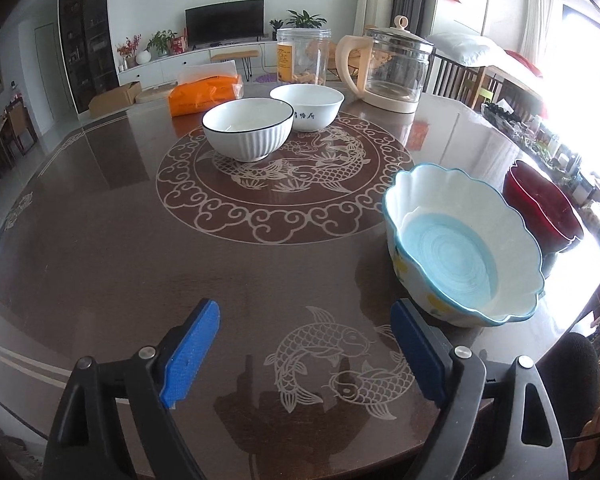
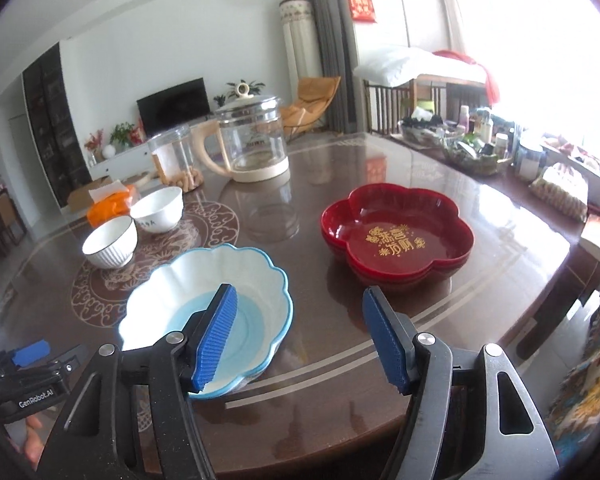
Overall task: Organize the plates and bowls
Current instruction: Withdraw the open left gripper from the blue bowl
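A scalloped white bowl with a blue centre (image 1: 460, 240) stands on the dark table at my right; it also shows in the right wrist view (image 2: 220, 280). Red flower-shaped dishes (image 2: 396, 232), stacked, sit beyond it, and show at the edge of the left wrist view (image 1: 540, 204). A ribbed white bowl (image 1: 248, 128) and a plain white bowl (image 1: 308, 106) stand near the table's middle. My left gripper (image 1: 304, 348) is open and empty above the table, left of the scalloped bowl. My right gripper (image 2: 300, 336) is open and empty, its left finger over the scalloped bowl's rim.
A glass kettle (image 1: 388, 68), a clear jar (image 1: 303, 56) and an orange tissue pack (image 1: 204, 96) stand at the table's far side. A basket of bottles (image 2: 468, 144) sits at the far right edge. The left gripper's body (image 2: 24, 376) shows at lower left.
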